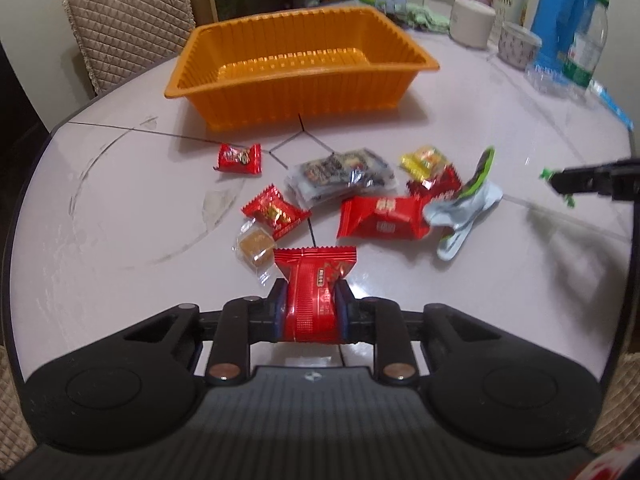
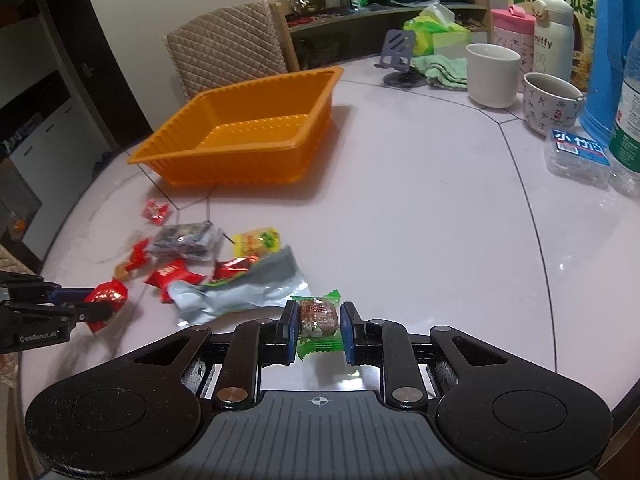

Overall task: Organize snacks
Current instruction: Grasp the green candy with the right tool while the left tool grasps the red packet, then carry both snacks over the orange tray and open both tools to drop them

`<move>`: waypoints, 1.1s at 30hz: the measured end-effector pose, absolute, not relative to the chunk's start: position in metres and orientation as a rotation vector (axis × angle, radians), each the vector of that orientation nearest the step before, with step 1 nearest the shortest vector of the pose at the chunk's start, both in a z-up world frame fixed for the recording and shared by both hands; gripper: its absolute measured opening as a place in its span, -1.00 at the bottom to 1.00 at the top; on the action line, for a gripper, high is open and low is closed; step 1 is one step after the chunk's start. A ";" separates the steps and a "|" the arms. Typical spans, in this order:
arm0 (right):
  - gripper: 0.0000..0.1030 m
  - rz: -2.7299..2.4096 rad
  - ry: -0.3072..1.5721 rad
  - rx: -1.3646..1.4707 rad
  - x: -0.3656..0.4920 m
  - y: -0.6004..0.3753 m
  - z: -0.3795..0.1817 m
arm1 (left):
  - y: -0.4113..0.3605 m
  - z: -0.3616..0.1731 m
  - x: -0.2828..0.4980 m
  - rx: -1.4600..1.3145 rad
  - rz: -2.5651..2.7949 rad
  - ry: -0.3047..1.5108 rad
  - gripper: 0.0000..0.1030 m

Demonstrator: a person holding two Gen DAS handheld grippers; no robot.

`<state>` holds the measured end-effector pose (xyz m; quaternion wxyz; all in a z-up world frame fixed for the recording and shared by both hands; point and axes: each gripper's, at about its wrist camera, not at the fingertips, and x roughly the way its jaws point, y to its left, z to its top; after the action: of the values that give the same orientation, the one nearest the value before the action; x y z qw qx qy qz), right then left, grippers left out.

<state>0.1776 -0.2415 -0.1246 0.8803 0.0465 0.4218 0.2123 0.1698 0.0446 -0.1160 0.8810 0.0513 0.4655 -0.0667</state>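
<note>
The left hand-held gripper [image 1: 310,306] clamps a red snack packet [image 1: 314,292]; the right hand-held gripper [image 2: 319,326] grips a green-wrapped candy [image 2: 318,320]. The orange tray [image 1: 280,92] lies straight ahead of the left, ahead-left of the right; the left seems nearer.

Tray [image 1: 240,100] on the table [image 1: 120,240] at twelve o'clock from the left gripper [image 1: 310,296], snack pile [image 1: 352,196] between them, lone packet [image 1: 239,159] at eleven, cups [image 2: 520,84] and bottles [image 2: 628,120] at two o'clock behind.
</note>
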 end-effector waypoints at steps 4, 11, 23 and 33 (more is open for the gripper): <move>-0.56 0.473 0.866 0.108 0.177 -0.235 -0.114 | 0.047 -0.099 0.168 0.089 -0.134 0.925 -0.57; -0.56 0.536 0.830 0.118 0.190 -0.217 -0.095 | 0.056 -0.070 0.183 0.053 -0.132 0.849 -0.57; -0.57 0.610 0.758 0.130 0.229 -0.178 -0.073 | 0.061 -0.047 0.240 0.028 -0.134 0.778 -0.57; -0.57 0.599 0.691 0.149 0.289 -0.146 -0.064 | 0.058 -0.047 0.308 0.017 -0.130 0.760 -0.57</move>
<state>0.2886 -0.1460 -0.0639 0.8947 0.0717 0.3331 0.2887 0.3075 0.0579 -0.0472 0.9266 0.0082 0.3707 -0.0633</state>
